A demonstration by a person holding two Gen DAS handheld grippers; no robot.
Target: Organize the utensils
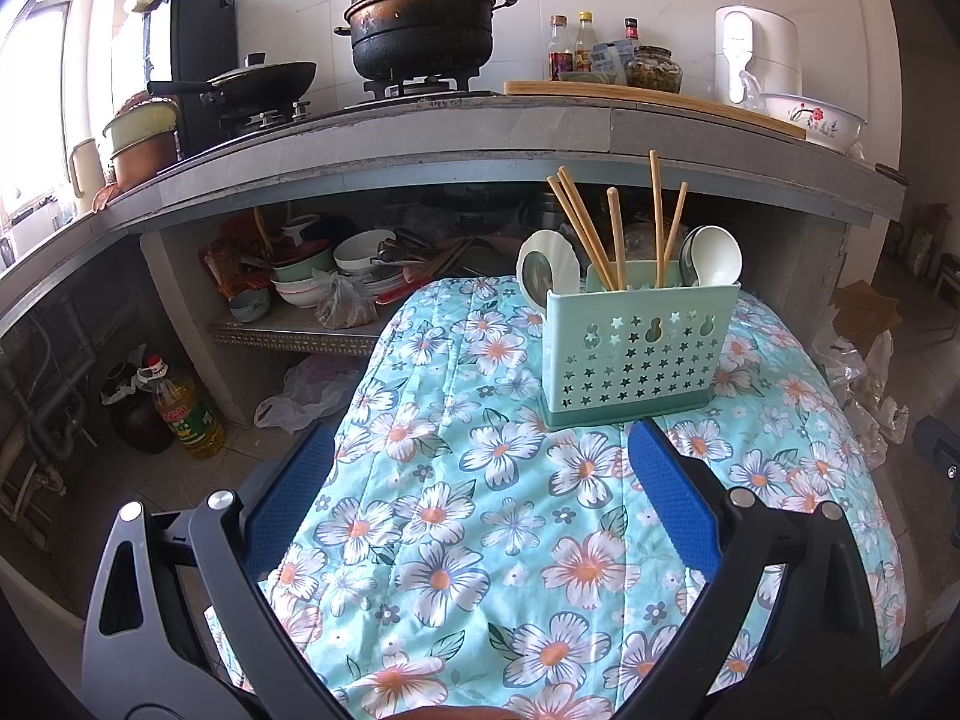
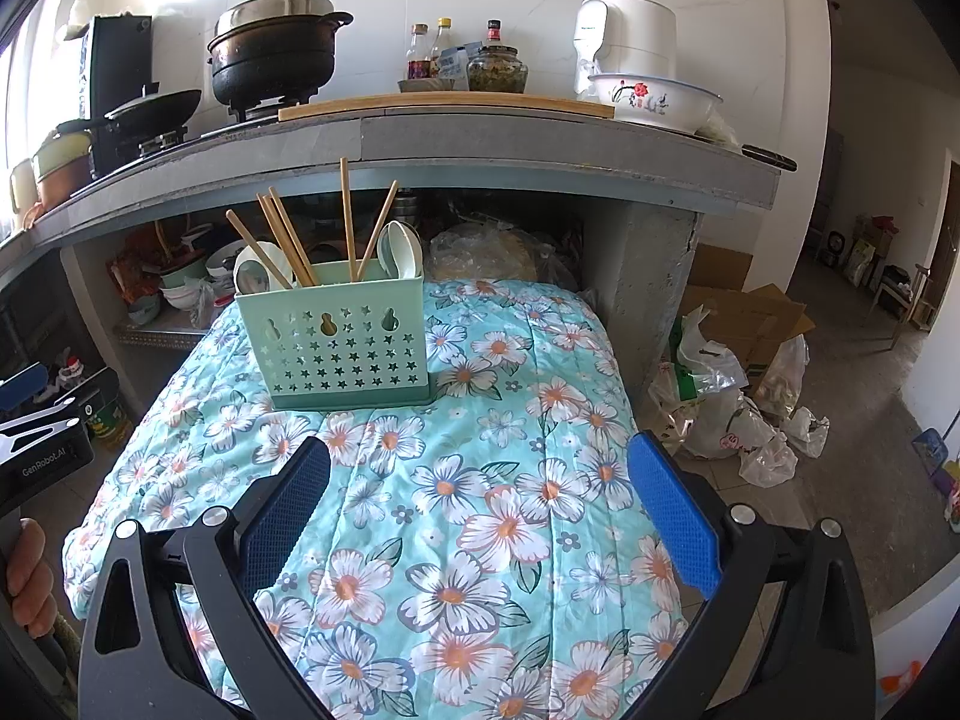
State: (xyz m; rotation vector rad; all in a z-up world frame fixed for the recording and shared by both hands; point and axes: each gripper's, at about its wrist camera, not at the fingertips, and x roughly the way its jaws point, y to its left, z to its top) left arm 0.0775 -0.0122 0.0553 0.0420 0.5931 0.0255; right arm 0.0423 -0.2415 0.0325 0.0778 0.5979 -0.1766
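Chopsticks (image 1: 591,228) and white spoons (image 1: 714,255) stand in a mint-green star-punched caddy (image 1: 636,354) on a floral quilt (image 1: 480,516). Both left gripper (image 1: 480,504) and right gripper (image 2: 480,510) hang released, empty. "GenRobot.AI" marks the left gripper's body.

Bright daylight enters from the left, blowing out that edge; fisheye bending, sharp focus.
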